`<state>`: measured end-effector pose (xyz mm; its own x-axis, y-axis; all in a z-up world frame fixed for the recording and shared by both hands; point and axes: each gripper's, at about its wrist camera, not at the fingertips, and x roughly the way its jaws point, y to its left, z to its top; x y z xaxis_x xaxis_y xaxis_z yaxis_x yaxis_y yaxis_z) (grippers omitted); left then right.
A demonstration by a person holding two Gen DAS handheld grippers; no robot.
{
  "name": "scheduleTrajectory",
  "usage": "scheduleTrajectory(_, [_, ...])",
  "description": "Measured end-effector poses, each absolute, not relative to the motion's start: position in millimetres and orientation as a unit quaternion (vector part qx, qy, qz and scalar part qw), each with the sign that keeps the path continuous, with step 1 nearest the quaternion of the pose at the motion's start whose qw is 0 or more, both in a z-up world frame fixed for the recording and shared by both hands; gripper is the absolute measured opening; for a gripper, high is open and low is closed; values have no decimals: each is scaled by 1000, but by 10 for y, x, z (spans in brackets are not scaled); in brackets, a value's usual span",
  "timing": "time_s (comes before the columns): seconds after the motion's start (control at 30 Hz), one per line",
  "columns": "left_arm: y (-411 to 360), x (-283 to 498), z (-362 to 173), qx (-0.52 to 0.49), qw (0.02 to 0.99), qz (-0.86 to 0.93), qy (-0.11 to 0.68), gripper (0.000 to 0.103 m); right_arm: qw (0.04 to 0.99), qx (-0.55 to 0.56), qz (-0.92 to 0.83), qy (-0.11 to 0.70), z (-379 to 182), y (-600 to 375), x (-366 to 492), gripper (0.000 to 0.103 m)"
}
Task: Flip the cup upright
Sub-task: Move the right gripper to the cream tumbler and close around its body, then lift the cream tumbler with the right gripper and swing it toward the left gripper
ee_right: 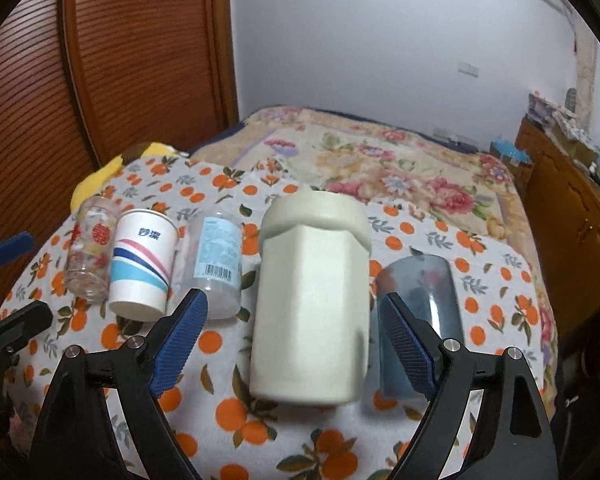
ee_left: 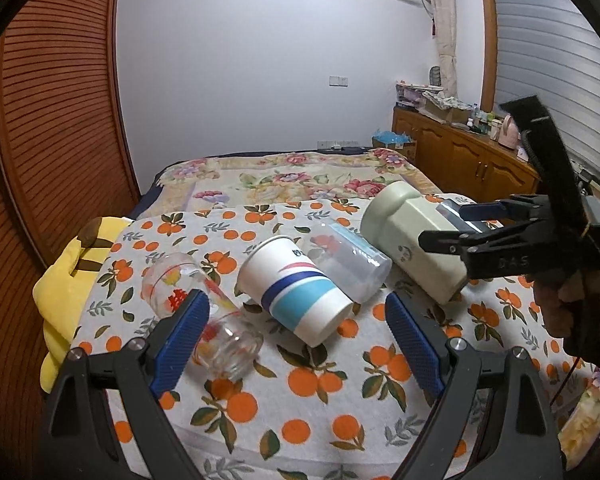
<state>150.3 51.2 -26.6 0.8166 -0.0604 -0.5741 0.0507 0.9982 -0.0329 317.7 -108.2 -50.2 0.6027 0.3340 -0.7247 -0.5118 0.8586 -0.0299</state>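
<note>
Several cups lie on their sides on the orange-print cloth [ee_left: 300,412]. From left: a clear glass with red print [ee_left: 204,312] [ee_right: 87,254], a striped paper cup [ee_left: 296,288] [ee_right: 142,264], a clear plastic cup [ee_left: 350,262] [ee_right: 218,264], a cream mug [ee_left: 414,240] [ee_right: 312,300] and a blue-grey tumbler [ee_right: 424,280]. My left gripper [ee_left: 296,340] is open, above the cloth in front of the glass and paper cup. My right gripper [ee_right: 294,340] [ee_left: 452,224] is open, with its fingers either side of the cream mug.
The cloth covers a surface at the foot of a floral bed [ee_left: 292,180]. A yellow plush [ee_left: 66,288] lies at the left edge. A wooden wardrobe [ee_left: 48,120] stands left, a cluttered wooden cabinet [ee_left: 460,152] right.
</note>
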Motion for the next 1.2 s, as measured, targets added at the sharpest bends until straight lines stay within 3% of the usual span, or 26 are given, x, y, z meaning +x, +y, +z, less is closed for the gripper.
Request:
scheduleTrajectory(0.57, [596,1709,-305,-19,949,-42,312,90,849,-180,219,445,-859,-882,3534,90])
scheduleTrajectory(0.7, [603,1691,-308,-25,949,-45,310,90,836,-192,215,467,-980,-847,3579,80])
scheduleTrajectory(1.2, [514,1456,-293,-25,951,-50,303,90,862,-148,223,431,-749,-1055,3197,78])
